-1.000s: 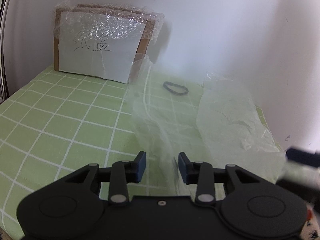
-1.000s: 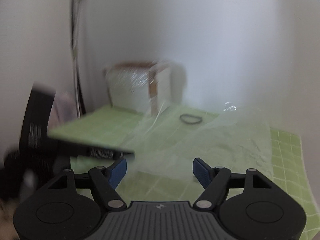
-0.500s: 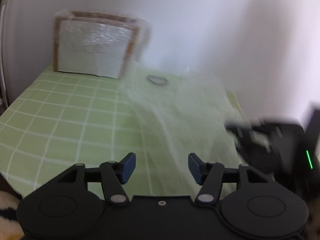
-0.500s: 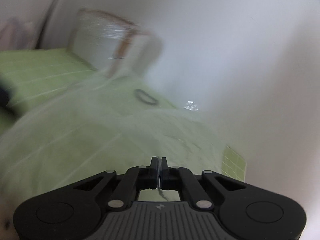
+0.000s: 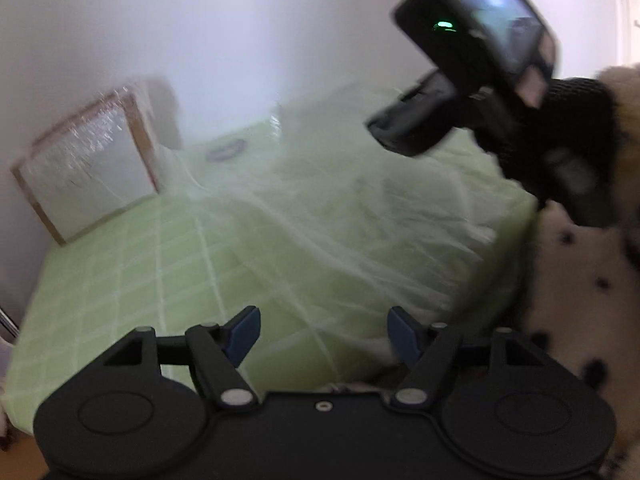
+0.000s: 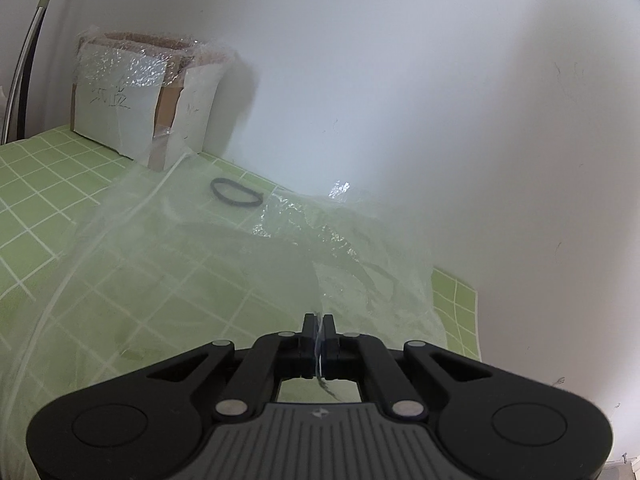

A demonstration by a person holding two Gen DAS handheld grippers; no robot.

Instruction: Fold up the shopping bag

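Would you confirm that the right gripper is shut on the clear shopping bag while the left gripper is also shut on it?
Not quite: the left gripper is open, as the left wrist view shows. The right gripper is indeed shut on the clear shopping bag.

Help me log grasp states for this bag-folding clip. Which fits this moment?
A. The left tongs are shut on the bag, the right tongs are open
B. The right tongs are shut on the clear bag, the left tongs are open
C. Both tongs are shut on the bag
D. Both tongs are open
B: the right tongs pinch a fold of the clear bag, while the left tongs gape with nothing between them.
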